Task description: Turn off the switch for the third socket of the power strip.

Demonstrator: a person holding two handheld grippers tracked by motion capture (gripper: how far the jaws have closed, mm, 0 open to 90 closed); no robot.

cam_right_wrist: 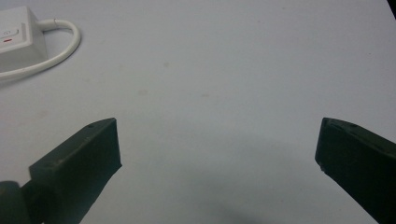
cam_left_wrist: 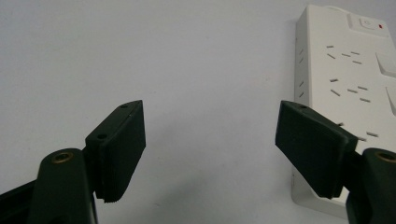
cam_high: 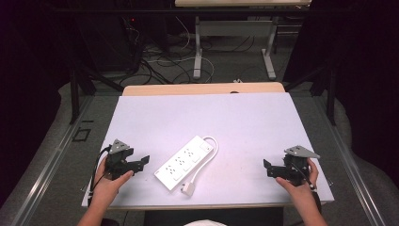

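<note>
A white power strip (cam_high: 184,162) lies diagonally on the white table top (cam_high: 235,117), near its front middle. Its white cable (cam_high: 212,147) loops round from the far end, and the plug (cam_high: 188,189) rests beside the near end. My left gripper (cam_high: 142,162) sits left of the strip, open and empty, jaws pointing at it. In the left gripper view the gripper (cam_left_wrist: 210,140) stands open with the strip (cam_left_wrist: 345,79) just beyond the right jaw. My right gripper (cam_high: 267,168) rests far right of the strip, open. The right gripper view shows the gripper (cam_right_wrist: 217,140) wide open over bare table, with the strip's switch end (cam_right_wrist: 16,39) and cable (cam_right_wrist: 63,46) at top left.
A wooden table edge (cam_high: 202,88) runs behind the white top. Beyond it, on the floor, stand the metal legs of another table (cam_high: 198,52) among loose cables (cam_high: 160,63). Dark curtains close both sides. The front edge of the table is close to both hands.
</note>
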